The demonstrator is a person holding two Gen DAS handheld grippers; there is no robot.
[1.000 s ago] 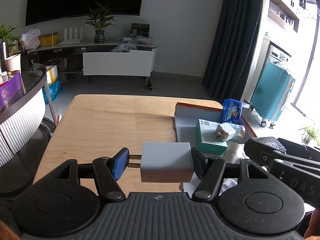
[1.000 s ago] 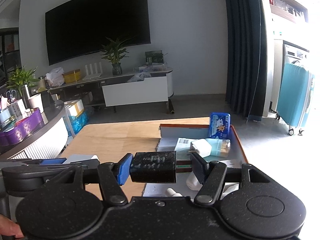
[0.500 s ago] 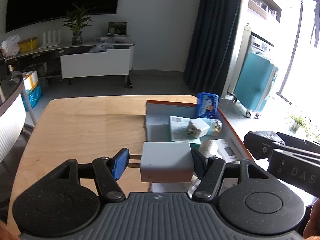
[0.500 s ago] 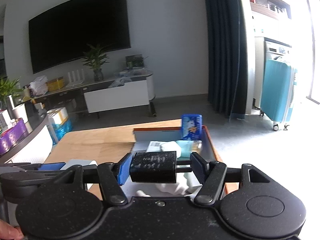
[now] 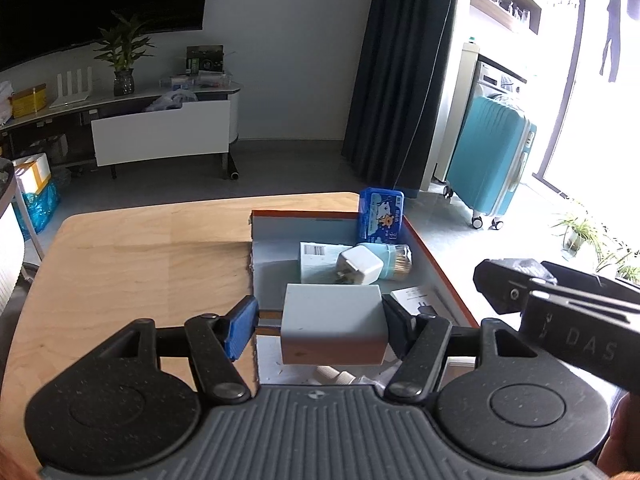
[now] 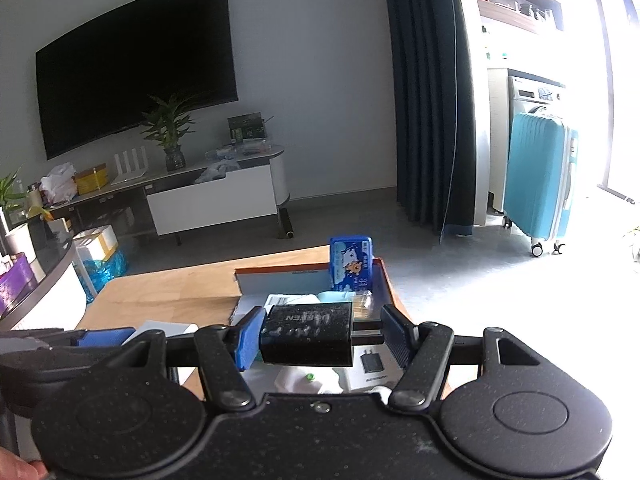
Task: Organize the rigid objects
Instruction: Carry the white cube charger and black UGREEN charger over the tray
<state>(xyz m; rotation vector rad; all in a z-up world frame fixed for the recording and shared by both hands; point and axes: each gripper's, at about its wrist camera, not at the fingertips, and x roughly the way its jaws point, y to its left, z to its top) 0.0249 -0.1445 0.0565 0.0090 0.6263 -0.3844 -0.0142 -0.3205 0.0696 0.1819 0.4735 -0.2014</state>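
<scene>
Over the wooden table, the left gripper clasped a white charger, the right gripper a black charger, both above the near end of the box; prongs probably met pads, so either could twist loose.

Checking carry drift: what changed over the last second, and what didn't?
Both grippers swung toward the open box: in the left wrist view it slid from right of the left gripper to straight ahead and beneath it. Nothing was grabbed or released. The left gripper stays shut on the white charger, the right gripper on the black charger. The box contents, including the blue pack, lie as before.
</scene>
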